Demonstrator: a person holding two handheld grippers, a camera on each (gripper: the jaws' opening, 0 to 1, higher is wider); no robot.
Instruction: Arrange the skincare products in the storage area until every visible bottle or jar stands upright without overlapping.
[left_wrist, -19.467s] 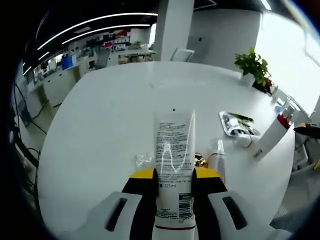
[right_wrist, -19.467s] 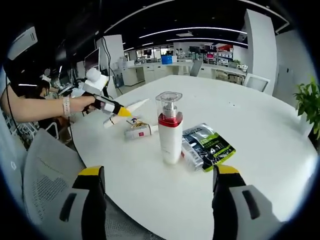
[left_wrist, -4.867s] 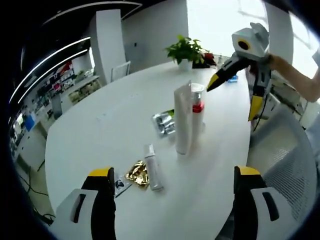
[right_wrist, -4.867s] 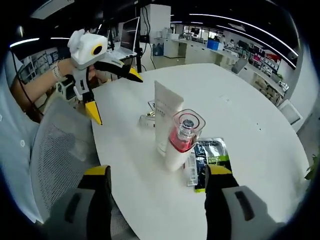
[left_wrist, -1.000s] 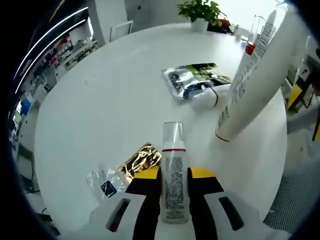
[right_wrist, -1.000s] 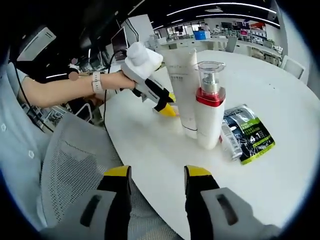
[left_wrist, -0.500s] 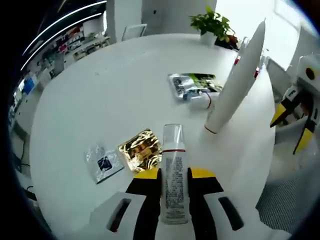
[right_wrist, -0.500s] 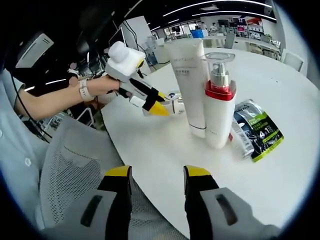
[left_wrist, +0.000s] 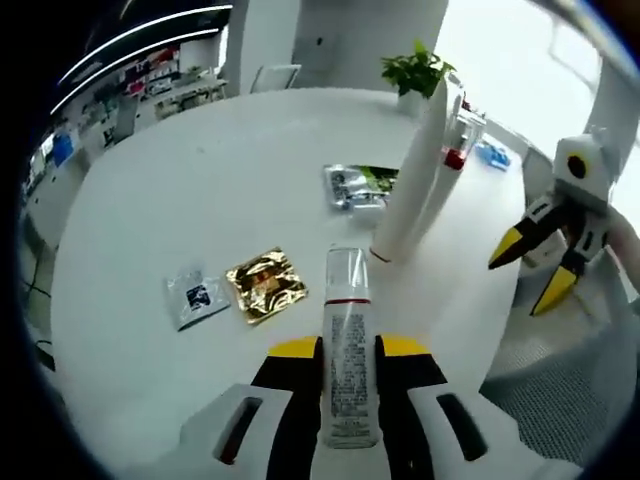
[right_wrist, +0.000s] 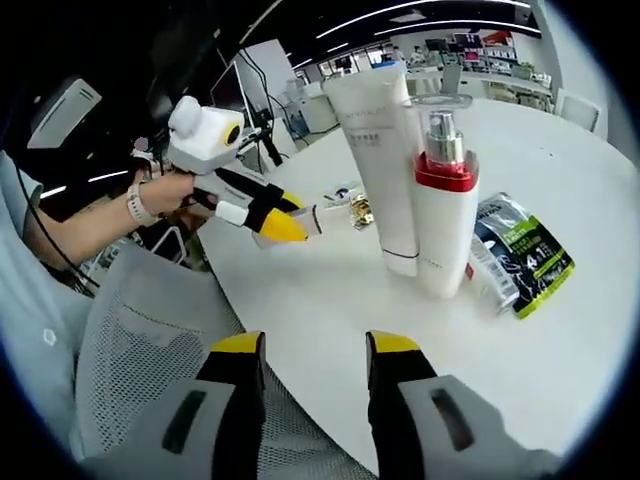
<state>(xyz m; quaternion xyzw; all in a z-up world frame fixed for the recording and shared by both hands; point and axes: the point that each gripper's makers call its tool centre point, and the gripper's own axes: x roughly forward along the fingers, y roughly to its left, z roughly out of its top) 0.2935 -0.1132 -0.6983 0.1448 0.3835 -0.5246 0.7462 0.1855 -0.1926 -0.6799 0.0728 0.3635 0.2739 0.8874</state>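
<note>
My left gripper (left_wrist: 345, 352) is shut on a small clear-capped bottle (left_wrist: 345, 320) with a red band and holds it in the air above the white table (left_wrist: 200, 170). The right gripper view shows that gripper (right_wrist: 275, 225) from the side, the small bottle (right_wrist: 305, 222) poking out of its yellow tips. A tall white tube (left_wrist: 412, 180) (right_wrist: 378, 140) stands upright on its cap. Right beside it stands a pump bottle (left_wrist: 455, 130) (right_wrist: 440, 210) with a red collar. My right gripper (right_wrist: 315, 345) (left_wrist: 528, 268) is open, with nothing between its jaws, near the table's edge.
A green sachet (left_wrist: 360, 185) (right_wrist: 525, 250), a gold sachet (left_wrist: 265, 285) (right_wrist: 358, 212) and a clear sachet (left_wrist: 195, 295) lie flat on the table. A potted plant (left_wrist: 415, 70) stands at the far edge. A mesh chair (right_wrist: 140, 370) sits by the near edge.
My left gripper, still shut on the small bottle, has lifted and drawn back from the tube and sachets. The right gripper has stayed open and almost still.
</note>
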